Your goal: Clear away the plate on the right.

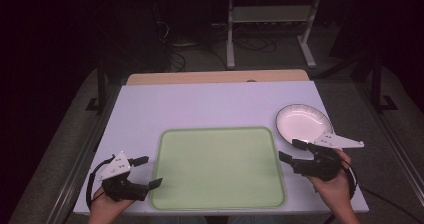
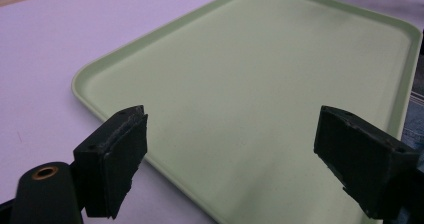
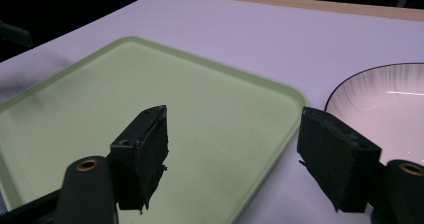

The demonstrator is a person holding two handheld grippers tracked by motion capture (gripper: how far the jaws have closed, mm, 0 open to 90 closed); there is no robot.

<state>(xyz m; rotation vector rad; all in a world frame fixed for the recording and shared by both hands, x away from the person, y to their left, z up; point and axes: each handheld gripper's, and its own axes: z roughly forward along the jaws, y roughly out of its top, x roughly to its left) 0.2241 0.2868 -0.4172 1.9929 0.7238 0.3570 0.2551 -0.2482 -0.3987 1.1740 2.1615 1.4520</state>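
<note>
A pale green tray [image 1: 219, 204] lies flat at the table's near middle, with nothing on it. My left gripper [image 1: 148, 171] hovers open at the tray's left edge, jaws wide apart and pointing right over the tray [image 2: 240, 84]. My right gripper [image 1: 292, 151] is open at the tray's right edge, angled toward the upper left. A white bowl [image 1: 303, 123] with a dark rim sits on the table just beyond the right gripper; in the right gripper view the bowl [image 3: 385, 104] lies to the right of the tray's corner [image 3: 280, 91]. Neither gripper holds anything.
The white table [image 1: 200, 104] ends in a wooden strip [image 1: 215, 77] at the far edge. Beyond it stand white frame legs [image 1: 230, 34] and cables on a dark floor. Dark metal posts [image 1: 101, 79] flank the table.
</note>
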